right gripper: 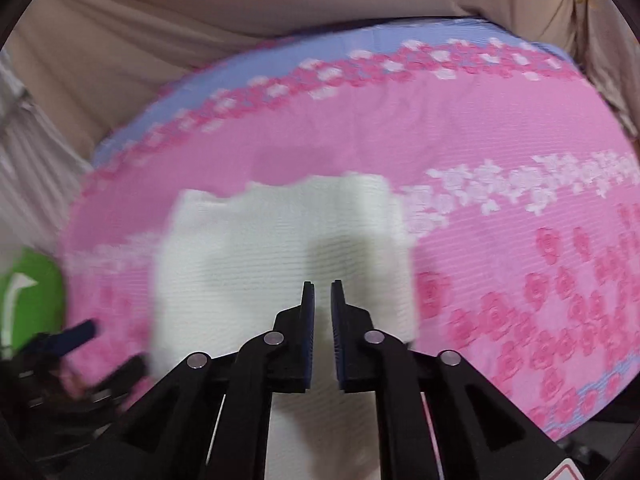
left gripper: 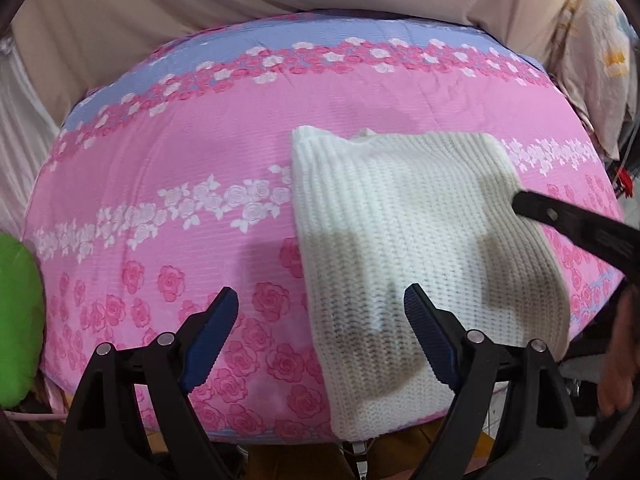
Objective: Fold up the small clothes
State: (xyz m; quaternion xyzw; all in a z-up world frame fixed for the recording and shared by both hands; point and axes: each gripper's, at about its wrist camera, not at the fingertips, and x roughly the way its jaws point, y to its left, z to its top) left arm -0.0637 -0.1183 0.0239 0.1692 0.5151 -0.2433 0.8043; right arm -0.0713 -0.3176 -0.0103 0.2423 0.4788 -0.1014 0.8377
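1. White ribbed knitwear, a small knitted garment [left gripper: 404, 240], lies flat on a pink bedspread [left gripper: 180, 168] printed with roses and edged by a lilac band at the far side.
2. Seen from the left wrist, the garment sits right of centre, its near end reaching over the front edge of the bedspread, its far end showing two corners with a dip between them.
3. The left gripper [left gripper: 320, 312] hovers over the near left part of the garment with its blue-padded jaws spread wide; nothing is between them, and the left pad is over bare bedspread while the right pad is over the knit.
4. The right gripper [right gripper: 322, 296] points down at the middle of the garment, its jaws drawn to a narrow slit with no cloth caught in it.
5. In the left wrist view one black finger of the right gripper reaches in from the right, its tip over the garment's right edge.
6. The right wrist view is blurred.
7. A green cushion [left gripper: 16, 320] sits off the left edge of the bedspread.
8. Beige fabric [left gripper: 200, 8] hangs behind the bed.
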